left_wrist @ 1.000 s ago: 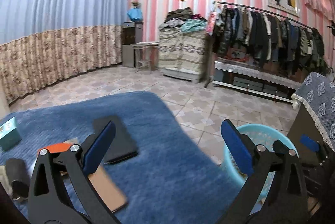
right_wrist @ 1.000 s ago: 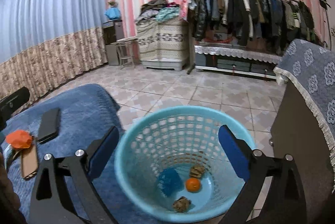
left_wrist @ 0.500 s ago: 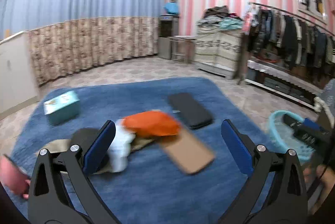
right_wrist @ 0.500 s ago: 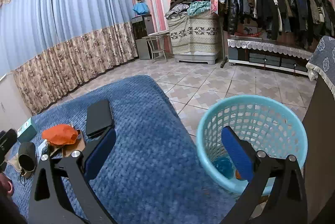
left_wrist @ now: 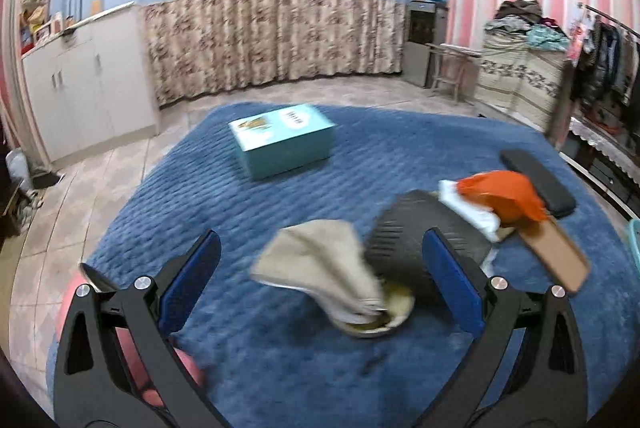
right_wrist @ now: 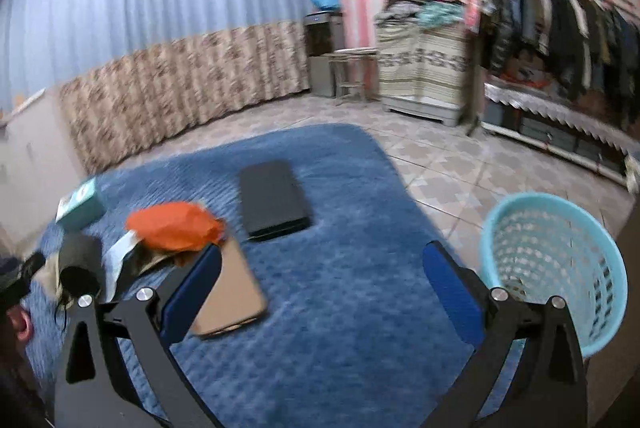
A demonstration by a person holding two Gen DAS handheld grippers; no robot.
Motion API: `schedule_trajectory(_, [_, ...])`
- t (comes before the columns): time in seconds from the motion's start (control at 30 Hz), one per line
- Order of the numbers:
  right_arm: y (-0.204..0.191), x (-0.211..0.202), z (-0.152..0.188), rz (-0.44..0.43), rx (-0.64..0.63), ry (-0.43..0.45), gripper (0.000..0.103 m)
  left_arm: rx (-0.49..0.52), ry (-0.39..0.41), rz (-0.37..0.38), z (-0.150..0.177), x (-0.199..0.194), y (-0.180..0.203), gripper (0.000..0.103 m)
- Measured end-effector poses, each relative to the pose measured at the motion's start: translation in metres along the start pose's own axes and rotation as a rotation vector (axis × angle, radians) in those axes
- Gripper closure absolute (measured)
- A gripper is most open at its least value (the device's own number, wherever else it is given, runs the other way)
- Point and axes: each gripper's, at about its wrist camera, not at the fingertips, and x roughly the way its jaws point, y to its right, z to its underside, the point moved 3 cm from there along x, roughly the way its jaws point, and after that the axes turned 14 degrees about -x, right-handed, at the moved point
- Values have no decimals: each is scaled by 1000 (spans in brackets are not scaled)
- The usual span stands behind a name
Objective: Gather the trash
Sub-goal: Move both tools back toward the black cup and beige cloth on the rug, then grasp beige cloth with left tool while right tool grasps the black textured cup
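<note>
Hovering over the blue quilted cover (left_wrist: 280, 196), the left claw (left_wrist: 320, 292) is spread wide and grasps nothing; its blue pads frame a cluster of litter, which suggests it has been aimed there to choose a piece; the cover appears to lie over a bed or low platform, though which I cannot tell. Nearest between the pads lies a beige crumpled cloth (left_wrist: 324, 260), draped over the rim of a small dish (left_wrist: 380, 316) holding yellowish scraps; just behind, touching it, is a dark rounded object (left_wrist: 416, 232), blurred, its nature unclear. Beyond that sit a white wad (left_wrist: 468, 208) and an orange crumpled bag (left_wrist: 504, 192), the bag resting partly on a brown flat card (left_wrist: 556, 256); a black flat case (left_wrist: 536, 180) lies just beside, and a teal box (left_wrist: 284, 140) stands well apart toward the curtains.

The right claw (right_wrist: 320, 292) is likewise released and empty, held above the cover's near edge; its view shows the light-blue basket (right_wrist: 556, 260) on the tiled floor off the cover's corner, near the right side, presumably so collected pieces travel only a short way. The orange bag and the cloth look like the likeliest trash; the case, card and box may be belongings, so I judge the pile, not the flat items, to be the target.
</note>
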Motion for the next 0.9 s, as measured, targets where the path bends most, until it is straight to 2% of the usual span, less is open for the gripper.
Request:
schedule_trajectory(0.07, [-20, 2, -3, 6, -76, -6, 5, 6, -12, -19, -1, 6, -8, 6])
schedule_trajectory(0.17, [-33, 1, -5, 23, -148, -14, 5, 7, -36, 7, 2, 12, -16, 6])
schedule_trajectory(0.27, [-34, -1, -7, -6, -135, -13, 5, 25, -41, -1, 7, 21, -16, 6])
schedule_trajectory(0.33, [-34, -1, -8, -37, -100, -18, 5, 37, -39, -15, 9, 25, -16, 13])
schedule_trajectory(0.4, [-38, -3, -8, -52, -94, -18, 5, 31, -60, 17, 12, 27, -13, 27])
schedule_trajectory(0.43, [-40, -5, -9, -56, -98, -16, 5, 25, -69, 35, 12, 28, -12, 30])
schedule_trajectory(0.5, [-48, -4, -12, -62, -111, -9, 5, 27, -80, 67, 12, 27, -9, 46])
schedule_trajectory(0.53, [-53, -4, -14, -65, -117, -4, 5, 34, -81, 73, 13, 28, -7, 49])
schedule_trajectory(0.63, [-66, -6, -18, -93, -125, 7, 5, 56, -76, 84, 13, 23, -2, 69])
schedule_trajectory(0.73, [-86, -4, -17, -159, -127, 3, 5, 63, -65, 108, 12, 16, 1, 69])
schedule_trajectory(0.9, [-126, -3, -16, -221, -217, -1, 5, 62, -12, 115, 4, 0, 0, 70])
